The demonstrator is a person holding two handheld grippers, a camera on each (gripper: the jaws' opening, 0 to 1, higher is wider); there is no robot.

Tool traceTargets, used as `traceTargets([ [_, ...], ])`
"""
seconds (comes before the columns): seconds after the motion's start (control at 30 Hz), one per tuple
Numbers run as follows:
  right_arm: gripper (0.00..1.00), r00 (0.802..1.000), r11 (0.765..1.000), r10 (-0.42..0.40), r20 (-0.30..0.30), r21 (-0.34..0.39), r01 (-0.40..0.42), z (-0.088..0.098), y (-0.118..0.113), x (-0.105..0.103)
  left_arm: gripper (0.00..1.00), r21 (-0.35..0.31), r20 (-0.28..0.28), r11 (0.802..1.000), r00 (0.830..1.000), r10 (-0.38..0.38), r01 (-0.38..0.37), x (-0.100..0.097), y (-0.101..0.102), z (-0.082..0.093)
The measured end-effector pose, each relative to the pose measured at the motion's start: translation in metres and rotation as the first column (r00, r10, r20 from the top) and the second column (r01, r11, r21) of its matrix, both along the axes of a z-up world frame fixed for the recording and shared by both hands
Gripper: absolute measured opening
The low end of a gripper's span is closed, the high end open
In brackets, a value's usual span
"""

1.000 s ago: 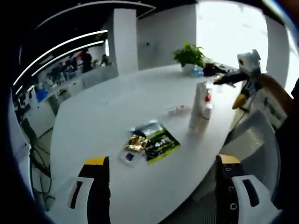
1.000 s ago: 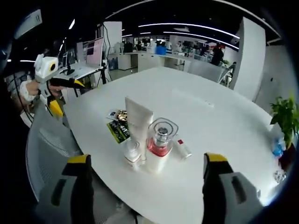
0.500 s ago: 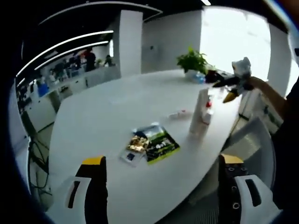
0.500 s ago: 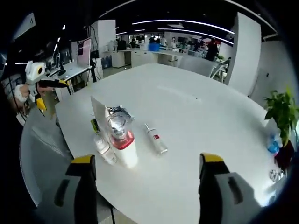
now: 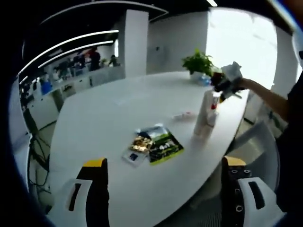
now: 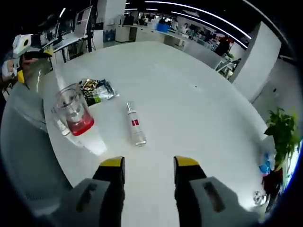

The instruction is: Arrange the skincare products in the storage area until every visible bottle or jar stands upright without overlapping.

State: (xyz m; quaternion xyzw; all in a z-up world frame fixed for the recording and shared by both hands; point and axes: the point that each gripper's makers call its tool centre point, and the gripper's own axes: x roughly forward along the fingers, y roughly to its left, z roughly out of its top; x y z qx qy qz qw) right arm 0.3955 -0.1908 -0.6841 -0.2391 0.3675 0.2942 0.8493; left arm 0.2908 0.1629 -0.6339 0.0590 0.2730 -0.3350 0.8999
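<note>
The right claw (image 6: 148,163) hangs above the near part of the round white tabletop (image 6: 189,109), its two yellow-tipped jaws drawn close with only a narrow gap, nothing between them. Just ahead of it in the right gripper view a small clear tube-shaped bottle with a red label (image 6: 136,124) lies flat on its side. To the left of that, near the tabletop's edge, stands a tall white bottle with a pink band and clear faceted cap (image 6: 75,116), upright, with a smaller clear bottle (image 6: 60,126) touching or just beside it. Beyond them lies a heap of glossy green and gold sachets (image 6: 96,90). The left claw (image 5: 163,165) is held low over the opposite side of the tabletop, jaws spread wide and empty, pointing across the surface. In the left gripper view the sachets sit ahead of it, and farther off the white bottle stands upright near the rim, with the person's outstretched arm (image 5: 270,97) carrying the right claw just above it. A green potted plant (image 5: 199,61) stands at the far edge.
</note>
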Motion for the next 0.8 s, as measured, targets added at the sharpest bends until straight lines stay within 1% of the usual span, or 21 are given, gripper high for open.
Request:
traceTargets([
  [0.07,0.40,1.000,1.000,0.010,-0.003,0.006,-0.010,-0.001,0.007,0.009,0.97,-0.004,-0.005,1.000,1.000,-0.004,0.004,-0.001,-0.001,-0.001],
  [0.13,0.37,1.000,0.999,0.028,-0.003,0.016,-0.028,-0.003,0.014,0.015,0.97,0.005,-0.010,1.000,1.000,-0.011,0.011,-0.003,-0.002,-0.003],
  [0.17,0.34,1.000,0.998,0.027,-0.011,0.048,-0.026,-0.005,0.020,0.021,0.97,0.008,-0.013,1.000,1.000,-0.015,0.015,-0.004,-0.003,-0.004],
  [0.2,0.30,1.000,0.997,0.003,-0.021,0.080,-0.001,-0.007,0.024,0.023,0.97,0.008,-0.016,1.000,1.000,-0.017,0.017,-0.004,-0.003,-0.004],
  [0.23,0.29,0.999,0.994,-0.002,-0.033,0.112,0.005,-0.009,0.028,0.024,0.97,0.008,-0.017,1.000,1.000,-0.015,0.016,-0.005,-0.003,-0.004],
  [0.27,0.32,0.998,0.986,0.005,-0.055,0.164,0.004,-0.012,0.037,0.025,0.97,0.004,-0.015,1.000,1.000,-0.012,0.012,-0.004,-0.003,-0.004],
  [0.3,0.36,0.997,0.982,-0.009,-0.081,0.188,0.025,-0.016,0.041,0.026,0.97,0.001,-0.018,1.000,1.000,-0.010,0.010,-0.005,-0.003,-0.004],
  [0.4,0.42,0.998,0.984,-0.014,-0.068,0.178,0.026,-0.024,0.043,0.033,0.97,0.001,-0.016,1.000,1.000,-0.007,0.007,-0.005,-0.002,-0.004],
  [0.47,0.41,0.997,0.984,-0.011,-0.075,0.176,0.024,-0.030,0.046,0.035,0.97,0.002,-0.018,1.000,1.000,-0.008,0.008,-0.005,-0.002,-0.004],
  [0.5,0.41,0.997,0.984,0.007,-0.081,0.179,0.008,-0.032,0.049,0.035,0.97,0.004,-0.021,1.000,1.000,-0.009,0.009,-0.005,-0.002,-0.004],
  [0.57,0.40,0.994,0.985,0.021,-0.108,0.170,-0.003,-0.039,0.054,0.036,0.97,0.008,-0.024,1.000,1.000,-0.013,0.013,-0.004,-0.003,-0.005],
  [0.63,0.36,0.991,0.989,0.055,-0.121,0.143,-0.037,-0.045,0.057,0.037,0.97,0.010,-0.026,1.000,0.999,-0.021,0.021,-0.003,-0.004,-0.005],
  [0.7,0.35,0.986,0.993,0.076,-0.149,0.098,-0.061,-0.053,0.058,0.037,0.97,0.008,-0.025,1.000,0.999,-0.022,0.023,-0.002,-0.006,-0.004],
  [0.8,0.32,0.981,0.994,0.091,-0.170,0.076,-0.079,-0.062,0.063,0.043,0.97,0.001,-0.022,1.000,1.000,-0.022,0.023,-0.001,-0.008,-0.003],
])
